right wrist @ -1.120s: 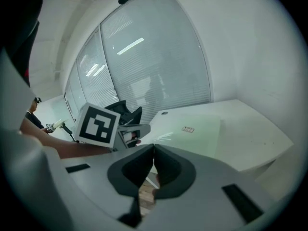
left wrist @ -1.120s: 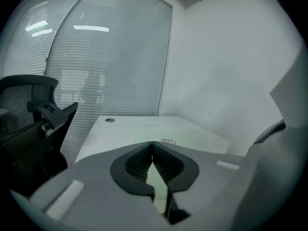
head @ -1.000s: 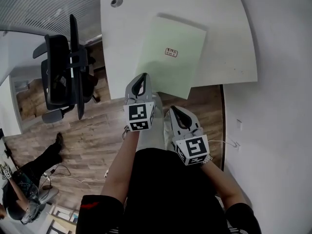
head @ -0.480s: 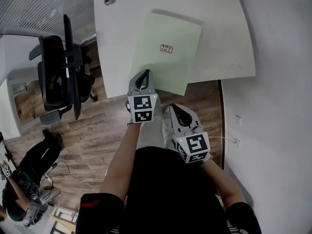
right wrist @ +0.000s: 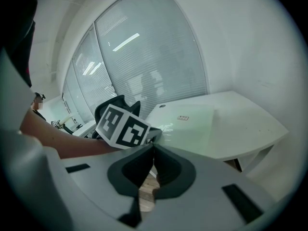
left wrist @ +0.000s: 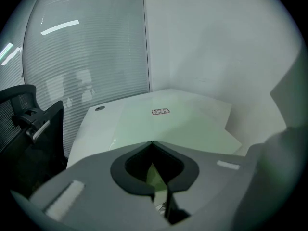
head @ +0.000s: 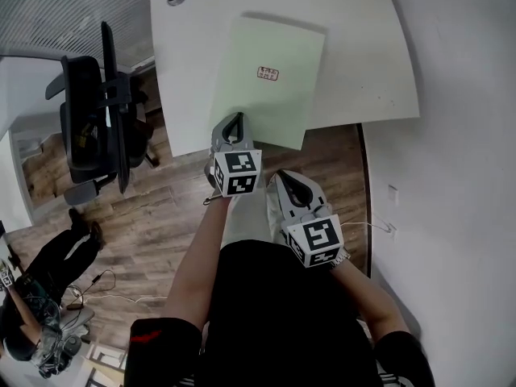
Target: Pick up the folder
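The desk carried the folder flat and unlifted, one near corner jutting over the desk's near edge. The left gripper, jaws together and empty, hung at the folder's near edge; whether it touched was unclear. The right gripper, closed on nothing, hung off the desk. The label was too small to read.

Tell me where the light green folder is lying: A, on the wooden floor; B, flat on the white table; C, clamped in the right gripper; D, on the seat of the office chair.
B: the folder lies flat on the white table, just ahead of the left gripper.
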The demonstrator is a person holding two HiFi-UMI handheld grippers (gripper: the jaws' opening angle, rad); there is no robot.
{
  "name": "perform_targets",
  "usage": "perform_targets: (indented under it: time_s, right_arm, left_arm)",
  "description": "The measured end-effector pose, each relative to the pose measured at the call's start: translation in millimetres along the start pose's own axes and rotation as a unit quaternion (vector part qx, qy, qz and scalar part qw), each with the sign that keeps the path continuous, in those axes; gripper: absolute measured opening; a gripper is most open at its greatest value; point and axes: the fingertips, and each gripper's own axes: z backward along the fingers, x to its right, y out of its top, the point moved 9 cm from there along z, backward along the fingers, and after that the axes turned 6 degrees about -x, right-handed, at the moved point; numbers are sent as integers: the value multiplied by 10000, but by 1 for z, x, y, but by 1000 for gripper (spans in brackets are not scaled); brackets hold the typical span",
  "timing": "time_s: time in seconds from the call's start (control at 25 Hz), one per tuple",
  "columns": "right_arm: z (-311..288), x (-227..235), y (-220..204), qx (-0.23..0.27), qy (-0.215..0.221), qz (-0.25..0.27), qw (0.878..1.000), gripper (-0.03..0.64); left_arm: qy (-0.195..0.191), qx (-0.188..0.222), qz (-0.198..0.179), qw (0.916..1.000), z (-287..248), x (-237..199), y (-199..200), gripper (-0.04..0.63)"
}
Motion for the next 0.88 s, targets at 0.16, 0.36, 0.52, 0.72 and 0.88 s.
perform_targets:
  time_s: [0.16, 0.36, 0.52, 0.72, 0.88]
  right_arm:
    - [6, 0, -9, -26, 19, -22, 10000, 2]
    - [14, 5, -13, 9, -45, 10, 10000, 2]
    - [22, 12, -17, 26, -122, 46, 9999, 2]
    - [31, 12, -22, -7, -80, 66, 9999, 2]
    - [33, 5, -25, -42, 43, 120, 9999, 2]
  left_arm:
    - [-11, -15, 83, 10000, 6, 5, -6, 5]
    - [-36, -36, 164, 9999, 15, 9, -15, 5]
    - [26, -37, 246, 9997, 25, 18, -24, 5]
    - [90, -79, 363, 9993, 37, 26, -35, 5]
    - [133, -100, 458, 9988, 46, 28, -43, 5]
